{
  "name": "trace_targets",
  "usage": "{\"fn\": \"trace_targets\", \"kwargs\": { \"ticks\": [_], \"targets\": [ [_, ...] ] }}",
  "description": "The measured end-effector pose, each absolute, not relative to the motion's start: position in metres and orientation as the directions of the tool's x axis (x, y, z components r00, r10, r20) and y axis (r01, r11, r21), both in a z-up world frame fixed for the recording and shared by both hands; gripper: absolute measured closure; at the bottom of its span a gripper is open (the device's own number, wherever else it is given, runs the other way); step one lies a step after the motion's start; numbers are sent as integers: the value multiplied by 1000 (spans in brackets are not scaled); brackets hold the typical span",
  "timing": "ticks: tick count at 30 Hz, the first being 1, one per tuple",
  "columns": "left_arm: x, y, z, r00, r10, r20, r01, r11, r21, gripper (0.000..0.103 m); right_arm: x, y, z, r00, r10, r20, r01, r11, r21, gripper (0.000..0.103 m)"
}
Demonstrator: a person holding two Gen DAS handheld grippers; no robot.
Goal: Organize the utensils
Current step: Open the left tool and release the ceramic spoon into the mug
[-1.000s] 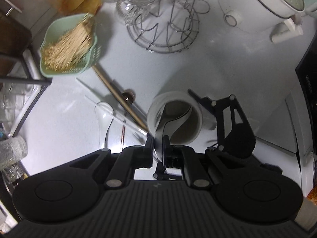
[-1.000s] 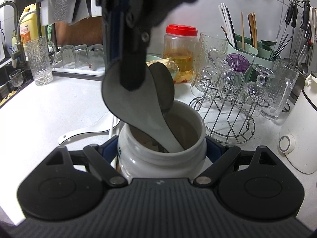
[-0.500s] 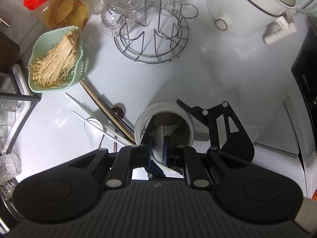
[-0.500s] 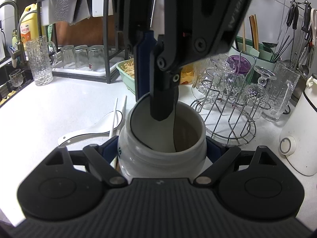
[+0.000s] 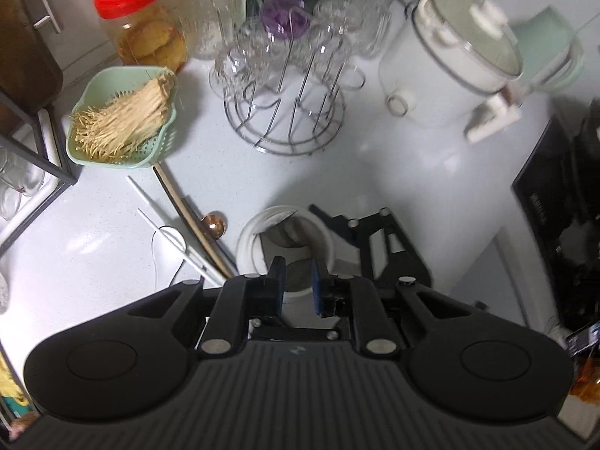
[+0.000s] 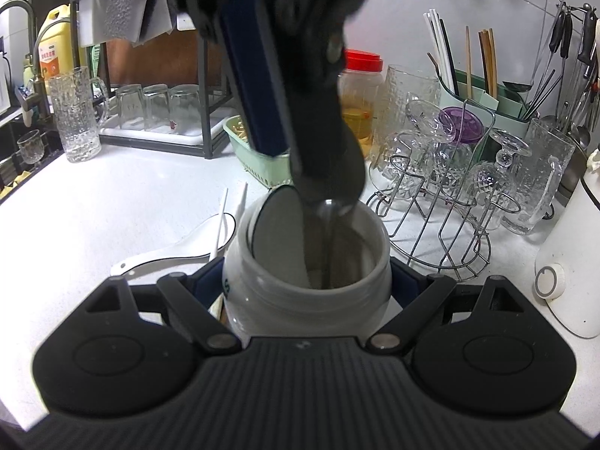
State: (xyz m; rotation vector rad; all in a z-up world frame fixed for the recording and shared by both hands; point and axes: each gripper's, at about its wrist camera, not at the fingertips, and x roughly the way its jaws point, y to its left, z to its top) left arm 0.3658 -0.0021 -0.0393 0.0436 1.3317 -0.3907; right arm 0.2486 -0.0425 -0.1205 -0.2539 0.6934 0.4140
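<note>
My right gripper [image 6: 307, 281] is shut on a white ceramic jar [image 6: 303, 300], its pads against both sides. A white spoon with a dark rim [image 6: 277, 232] leans inside the jar, bowl up. My left gripper [image 5: 296, 266] hovers just over the jar's mouth [image 5: 247, 240]; its jaws are opening and nothing is between the blue pads [image 5: 278, 281]. In the right wrist view the left gripper [image 6: 300, 165] hangs blurred above the jar. Left of the jar, on the counter, lie another white spoon [image 6: 176, 251], white chopsticks [image 6: 223, 221], a wooden stick [image 5: 187, 217] and a copper spoon [image 5: 213, 225].
A green basket of enoki mushrooms [image 5: 123, 123] sits at the back left by a red-lidded jar [image 5: 138, 18]. A wire rack of glasses [image 5: 285, 112] stands behind the jar, a white cooker [image 5: 450, 67] to the right. A green caddy [image 6: 476, 93] holds chopsticks.
The left gripper lowered the white spoon into the jar, let it go and lifted away above the rim. The right gripper and the jar stayed still.
</note>
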Motion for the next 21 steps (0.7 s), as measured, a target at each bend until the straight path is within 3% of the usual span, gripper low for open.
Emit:
{"fn": "trace_targets", "kwargs": {
  "ticks": [11,21],
  "targets": [
    [314,52,0,410,-325,-852,296,931,-212,85,253,-38,-119,687,264,-677,-429,899,-85,12],
    [285,120,-29,470,-310,-826,213,948,-235,85,252,-32,-119,701,203,-684,-359,929,-92,12]
  ]
}}
